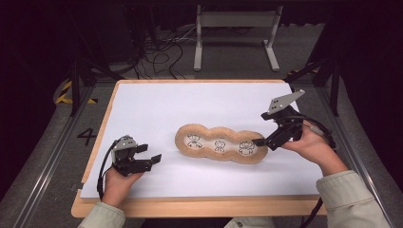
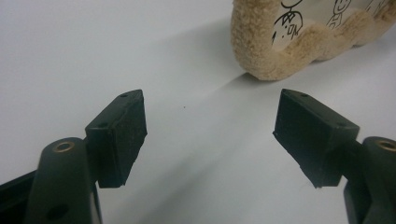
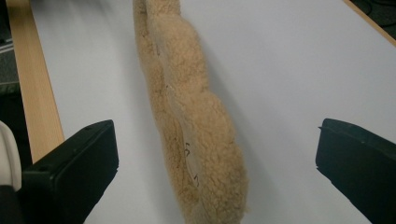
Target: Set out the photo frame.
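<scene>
**On the white tabletop, a fleecy frame lies between two open grippers**

Near the middle of the white tabletop (image 1: pixel 157 102) lies a long tan fleecy frame (image 1: pixel 221 144), three lobes in a row with a small line-drawn figure in each window. Its long axis runs roughly left to right across the person's front, dipping a little toward the right end.

The right gripper (image 1: pixel 260 141) is the nearer one: in the high view its jaw tips sit at the frame's right end, touching it or just short of it; which, I cannot tell. The right gripper view looks straight down the length of the frame (image 3: pixel 196 126), with the jaws standing wide apart on either side of the near end, clamped on nothing.

The left gripper (image 1: pixel 151 154) rests low on the tabletop, apart from the frame's left end and pointing toward it. In its own view the jaws are spread, empty, and the frame (image 2: pixel 280 51) lies ahead and to the right.

A grasp, I judge, would fall most easily to the right gripper, closing across the frame's narrow width.
</scene>
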Motion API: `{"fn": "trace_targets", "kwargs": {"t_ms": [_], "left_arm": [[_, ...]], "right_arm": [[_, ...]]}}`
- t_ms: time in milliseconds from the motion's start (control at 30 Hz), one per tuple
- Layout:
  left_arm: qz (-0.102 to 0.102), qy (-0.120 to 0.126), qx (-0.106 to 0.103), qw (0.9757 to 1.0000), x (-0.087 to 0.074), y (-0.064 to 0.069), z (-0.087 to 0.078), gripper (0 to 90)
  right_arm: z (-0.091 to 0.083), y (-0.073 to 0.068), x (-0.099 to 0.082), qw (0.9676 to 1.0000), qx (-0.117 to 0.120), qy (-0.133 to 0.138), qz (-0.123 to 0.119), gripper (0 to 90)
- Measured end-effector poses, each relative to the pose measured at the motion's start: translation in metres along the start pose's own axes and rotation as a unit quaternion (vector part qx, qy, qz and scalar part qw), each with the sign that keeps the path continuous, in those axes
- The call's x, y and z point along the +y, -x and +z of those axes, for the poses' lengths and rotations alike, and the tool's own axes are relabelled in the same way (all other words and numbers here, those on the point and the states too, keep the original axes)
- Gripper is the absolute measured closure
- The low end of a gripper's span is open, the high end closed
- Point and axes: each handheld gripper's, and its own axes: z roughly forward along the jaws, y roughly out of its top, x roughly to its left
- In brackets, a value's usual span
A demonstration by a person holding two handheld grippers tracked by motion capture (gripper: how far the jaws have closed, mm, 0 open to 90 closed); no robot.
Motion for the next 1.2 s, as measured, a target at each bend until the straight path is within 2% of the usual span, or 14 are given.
{"fn": "trace_targets", "kwargs": {"t_ms": [167,267,333,500,600,733,767,800,900,933,1033,1100,1200], "left_arm": [[0.009,-0.004,0.001,0.9999,-0.001,0.000,0.001,22.1],[0.026,-0.012,0.010,0.9996,-0.003,0.001,0.003,18.1],[0.027,-0.015,0.010,0.9995,-0.003,0.001,0.003,17.1],[0.021,-0.020,0.008,0.9995,-0.004,0.001,0.002,18.4],[0.015,-0.022,0.004,0.9996,-0.004,-0.002,0.001,18.1],[0.010,-0.014,0.007,0.9998,-0.007,-0.003,0.002,17.9],[0.005,-0.017,0.010,0.9998,-0.009,-0.003,0.002,17.9],[0.011,-0.013,0.014,0.9998,-0.009,-0.004,0.001,17.9],[0.002,-0.011,0.015,0.9998,-0.012,-0.003,-0.002,17.7],[0.010,-0.007,0.022,0.9997,-0.012,-0.004,-0.003,17.6],[0.008,-0.002,0.029,0.9995,-0.015,-0.006,-0.005,17.1],[0.006,-0.007,0.034,0.9994,-0.017,-0.006,-0.006,17.0],[0.010,-0.005,0.042,0.9991,-0.018,-0.005,-0.007,16.7]], "right_arm": [[-0.003,0.000,-0.017,0.9995,-0.022,0.005,0.024,0.0],[-0.004,0.000,-0.029,0.9989,-0.024,0.023,0.034,0.0],[-0.003,0.000,-0.033,0.9986,-0.023,0.028,0.039,0.0],[0.001,-0.003,-0.053,0.9968,-0.027,0.041,0.063,0.0],[0.004,-0.006,-0.066,0.9958,-0.041,0.042,0.071,0.0],[0.008,-0.008,-0.079,0.9945,-0.039,0.052,0.082,0.0],[0.009,-0.008,-0.083,0.9939,-0.040,0.058,0.086,0.0],[0.009,-0.008,-0.086,0.9934,-0.041,0.060,0.089,0.0],[0.012,-0.009,-0.096,0.9913,-0.043,0.074,0.101,0.0],[0.013,-0.009,-0.098,0.9907,-0.044,0.076,0.104,0.0],[0.016,-0.010,-0.105,0.9904,-0.046,0.079,0.103,0.0],[0.017,-0.011,-0.109,0.9899,-0.051,0.090,0.096,0.0],[0.021,-0.011,-0.116,0.9874,-0.055,0.103,0.108,0.0]]}}
